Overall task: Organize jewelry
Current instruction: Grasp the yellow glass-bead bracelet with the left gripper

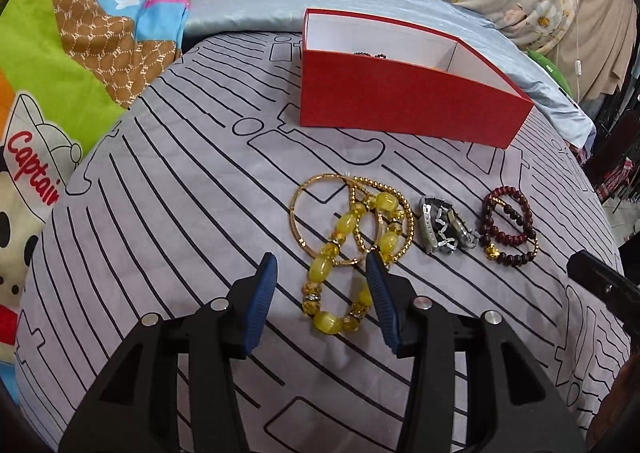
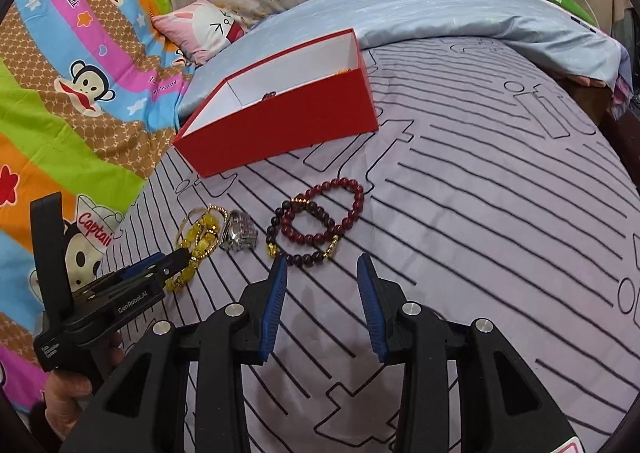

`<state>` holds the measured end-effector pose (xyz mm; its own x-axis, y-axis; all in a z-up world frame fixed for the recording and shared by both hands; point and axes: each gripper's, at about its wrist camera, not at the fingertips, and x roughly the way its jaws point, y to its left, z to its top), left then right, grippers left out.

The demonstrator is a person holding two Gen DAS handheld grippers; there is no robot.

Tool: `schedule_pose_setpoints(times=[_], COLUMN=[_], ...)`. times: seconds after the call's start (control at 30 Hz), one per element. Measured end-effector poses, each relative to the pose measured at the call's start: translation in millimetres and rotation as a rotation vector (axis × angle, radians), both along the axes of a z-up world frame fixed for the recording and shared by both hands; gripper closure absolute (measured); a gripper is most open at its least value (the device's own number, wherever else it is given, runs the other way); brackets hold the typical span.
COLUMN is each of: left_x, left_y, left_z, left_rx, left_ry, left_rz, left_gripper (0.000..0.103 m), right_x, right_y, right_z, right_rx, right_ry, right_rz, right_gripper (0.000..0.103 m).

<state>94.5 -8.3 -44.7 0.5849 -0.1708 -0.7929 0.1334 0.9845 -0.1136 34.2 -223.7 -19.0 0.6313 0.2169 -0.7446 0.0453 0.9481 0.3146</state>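
So I've got both grippers hovering low over the bed, jewelry laid out in a row on the grey bedsheet point(image 1: 168, 213) with the black line pattern. My left gripper point(image 1: 322, 265) has its jaws apart, parked right over the yellow bead bracelet point(image 1: 340, 265), blue pads either side of it but not pinching it. That bracelet lies tangled over a couple of gold bangles point(image 1: 316, 213), overlapping them. Just to the right sits a silver watch point(image 1: 444, 229), and beside that the dark red bead bracelets point(image 1: 508, 225), two or three looped over each other with a little gold charm on one.

My right gripper point(image 2: 322, 265) also has its jaws apart, hanging just short of those red bracelets point(image 2: 320, 221), nothing between the pads. From that side you can see my left gripper point(image 2: 176, 261) down over the yellow beads point(image 2: 200, 245).

The red box point(image 1: 400, 105) sits further back on the sheet, open top, white inside. A few dark and yellow bits peek over its rim, can't tell what they are.
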Motion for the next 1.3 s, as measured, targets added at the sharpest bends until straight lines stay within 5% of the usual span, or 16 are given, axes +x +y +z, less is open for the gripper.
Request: schedule_pose_setpoints(times=[0.23, 0.4, 0.97, 1.13, 1.3], left_x=[0.2, -0.2, -20.3, -19.9, -19.2], left_y=[-3.8, -7.6, -1.9, -1.1, -0.2], left_z=[-0.5, -0.3, 31.9, 31.4, 30.0], left_rx=[0.003, -0.008, -0.146, -0.152, -0.154], left_ry=[-0.024, -0.025, -0.042, -0.034, -0.029], left_rz=[-0.003, -0.039, -0.097, -0.094, -0.091], left_gripper=[0.064, 0.094, 0.094, 0.094, 0.094], right_x=[5.2, 11.0, 42.5, 43.3, 42.2], right_y=[8.3, 9.6, 18.3, 15.9, 13.2], right_z=[-3.8, -5.2, -6.1, -11.8, -18.0], right_rx=[0.003, -0.005, -0.062, -0.071, -0.063], right_ry=[0.005, 0.006, -0.019, 0.0, 0.017], right_rz=[0.015, 0.015, 0.034, 0.027, 0.025], right_gripper=[0.067, 0.067, 0.069, 0.076, 0.094])
